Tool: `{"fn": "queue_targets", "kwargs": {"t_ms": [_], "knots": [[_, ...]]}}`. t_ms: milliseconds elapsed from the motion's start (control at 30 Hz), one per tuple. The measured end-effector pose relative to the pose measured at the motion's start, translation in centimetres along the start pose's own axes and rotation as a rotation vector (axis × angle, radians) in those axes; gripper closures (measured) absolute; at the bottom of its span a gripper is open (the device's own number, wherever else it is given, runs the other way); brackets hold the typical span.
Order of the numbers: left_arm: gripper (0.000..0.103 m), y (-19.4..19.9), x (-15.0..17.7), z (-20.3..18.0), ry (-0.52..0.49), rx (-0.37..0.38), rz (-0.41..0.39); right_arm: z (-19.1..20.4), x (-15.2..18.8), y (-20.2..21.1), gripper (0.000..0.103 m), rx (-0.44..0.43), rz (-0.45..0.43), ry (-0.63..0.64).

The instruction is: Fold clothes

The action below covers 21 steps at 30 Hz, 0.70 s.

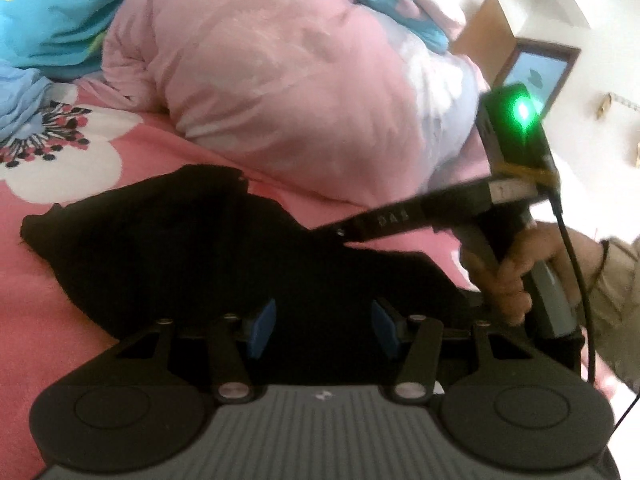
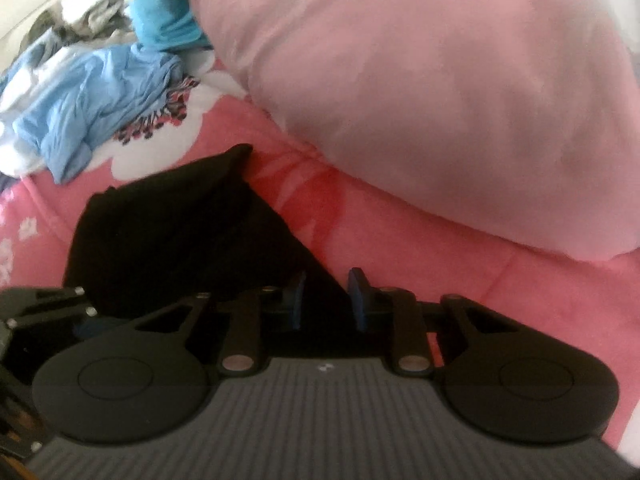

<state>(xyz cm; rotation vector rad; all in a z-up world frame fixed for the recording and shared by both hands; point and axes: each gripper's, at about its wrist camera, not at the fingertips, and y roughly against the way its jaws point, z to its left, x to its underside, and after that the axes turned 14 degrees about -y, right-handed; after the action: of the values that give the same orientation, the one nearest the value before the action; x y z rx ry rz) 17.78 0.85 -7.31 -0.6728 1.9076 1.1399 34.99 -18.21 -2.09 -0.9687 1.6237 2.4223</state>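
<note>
A black garment [image 1: 168, 240] lies crumpled on the pink flowered bedsheet [image 1: 52, 288]. My left gripper [image 1: 324, 328] is low over its near part, blue pads wide apart, dark cloth filling the gap without being pinched. A hand [image 1: 516, 280] brings my right gripper [image 1: 344, 234] in from the right, its tip at the garment's right edge. In the right wrist view the garment [image 2: 180, 240] runs diagonally in between the blue pads of the right gripper [image 2: 327, 300]. A clear gap still shows between those pads.
A bulky pink duvet [image 1: 300, 80] [image 2: 440, 80] is heaped just behind the garment. Light blue clothes [image 2: 80, 112] lie in a pile at the far left, with turquoise fabric [image 1: 52, 12] beyond. A framed picture [image 1: 536, 76] stands against the white wall.
</note>
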Motion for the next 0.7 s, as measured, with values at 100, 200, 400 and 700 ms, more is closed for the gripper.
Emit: {"fn": "queue_targets", "kwargs": {"t_ms": [100, 200, 400, 700], "knots": [[0.049, 0.3, -0.1, 0.2, 0.018, -0.019, -0.035, 0.6, 0.2, 0.4, 0.102, 0.021, -0.015, 0.027], [0.049, 0.6, -0.2, 0.3, 0.029, -0.034, -0.077, 1.4, -0.4, 1.2, 0.102, 0.048, -0.081, 0.053], [0.049, 0.9, -0.4, 0.0, 0.026, -0.061, -0.125, 3.3, -2.0, 1.3, 0.102, 0.117, -0.207, 0.156], [0.049, 0.1, -0.3, 0.4, 0.044, -0.078, -0.078, 4.7, -1.8, -3.9, 0.103, 0.2, -0.211, 0.279]]}}
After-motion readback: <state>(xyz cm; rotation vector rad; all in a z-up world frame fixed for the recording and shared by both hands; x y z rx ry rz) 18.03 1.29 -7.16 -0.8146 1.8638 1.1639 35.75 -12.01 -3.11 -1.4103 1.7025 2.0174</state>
